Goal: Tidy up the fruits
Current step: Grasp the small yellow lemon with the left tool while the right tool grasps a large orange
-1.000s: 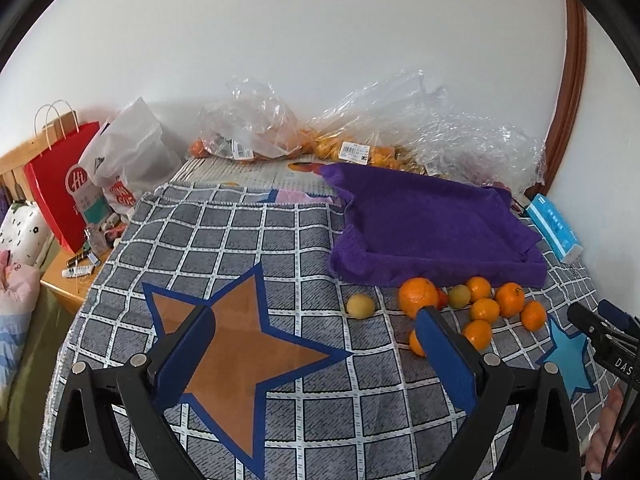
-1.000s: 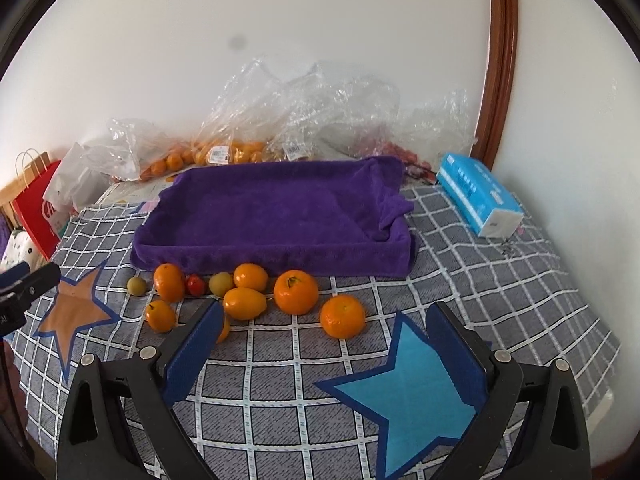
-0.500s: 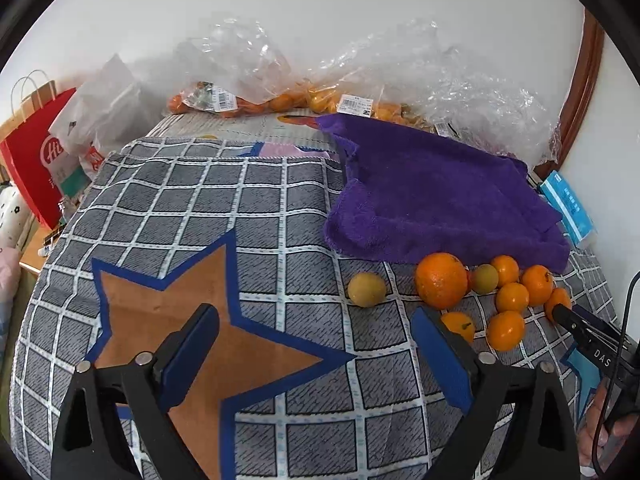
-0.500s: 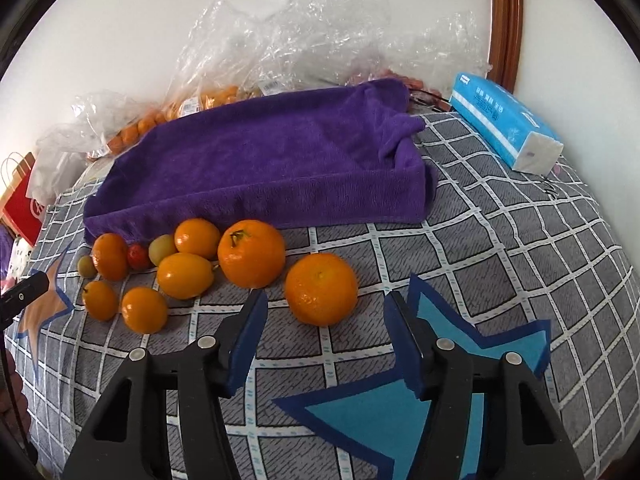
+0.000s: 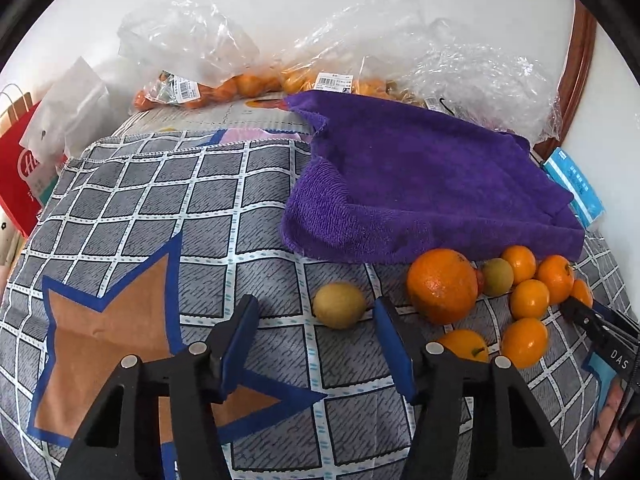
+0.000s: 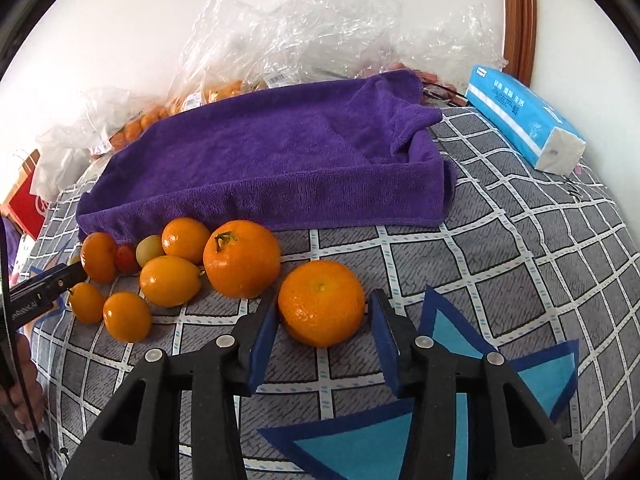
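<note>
A purple towel-lined tray point(image 5: 420, 184) point(image 6: 280, 160) lies on the checked cloth. Loose fruits lie in front of it. In the left wrist view my left gripper point(image 5: 316, 316) is open, its pads just short of a small yellow-green fruit point(image 5: 339, 305); a big orange point(image 5: 442, 285) lies to its right. In the right wrist view my right gripper point(image 6: 324, 316) is open, its blue pads on either side of an orange point(image 6: 321, 302) without closing on it. A larger stemmed orange point(image 6: 241, 258) and several small oranges point(image 6: 170, 280) lie to the left.
Clear plastic bags of oranges point(image 5: 240, 84) point(image 6: 280, 40) are piled against the back wall. A blue tissue pack point(image 6: 524, 116) lies at the right. A red paper bag point(image 5: 18, 176) stands at the left edge. The other gripper's tip point(image 5: 600, 328) shows at the right.
Both grippers have moved down and forward toward the fruits and narrowed their opening. The right one now straddles the orange; the left one is close behind the yellow-green fruit.
</note>
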The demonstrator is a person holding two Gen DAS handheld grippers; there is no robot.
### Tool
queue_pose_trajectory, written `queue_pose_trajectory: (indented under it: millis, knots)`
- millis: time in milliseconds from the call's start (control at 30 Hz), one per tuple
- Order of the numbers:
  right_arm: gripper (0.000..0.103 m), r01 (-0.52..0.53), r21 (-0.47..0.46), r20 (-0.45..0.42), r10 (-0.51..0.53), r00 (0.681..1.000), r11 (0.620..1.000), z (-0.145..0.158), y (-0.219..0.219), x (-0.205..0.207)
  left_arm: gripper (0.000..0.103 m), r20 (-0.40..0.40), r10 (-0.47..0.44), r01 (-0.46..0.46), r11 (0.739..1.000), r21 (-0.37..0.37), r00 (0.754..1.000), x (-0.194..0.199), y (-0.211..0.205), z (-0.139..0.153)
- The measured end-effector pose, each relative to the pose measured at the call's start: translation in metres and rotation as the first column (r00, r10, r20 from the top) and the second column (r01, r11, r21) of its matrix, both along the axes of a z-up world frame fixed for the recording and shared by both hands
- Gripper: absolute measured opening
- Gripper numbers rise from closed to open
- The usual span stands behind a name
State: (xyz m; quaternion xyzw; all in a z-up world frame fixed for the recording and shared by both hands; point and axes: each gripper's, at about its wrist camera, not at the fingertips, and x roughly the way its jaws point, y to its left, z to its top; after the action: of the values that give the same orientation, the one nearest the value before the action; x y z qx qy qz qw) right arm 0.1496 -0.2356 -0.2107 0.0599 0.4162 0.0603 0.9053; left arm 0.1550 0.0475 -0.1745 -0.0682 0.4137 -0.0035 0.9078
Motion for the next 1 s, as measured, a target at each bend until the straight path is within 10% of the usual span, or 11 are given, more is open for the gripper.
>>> queue_pose_trajectory:
  millis: [400, 1000]
  knots:
    - [0.041, -0.016, -0.016, 0.005, 0.016, 1.0, 1.0, 0.0, 0.002, -0.002, 0.025, 0.012, -0.029, 0.031, 0.988, -0.149, 0.999, 0.0, 0.02, -0.001]
    - [0.041, -0.025, 0.013, 0.054, 0.024, 0.998, 1.0, 0.009, -0.003, -0.015, 0.025, 0.119, 0.005, 0.016, 0.984, -0.176, 0.993, -0.016, 0.022, 0.013]
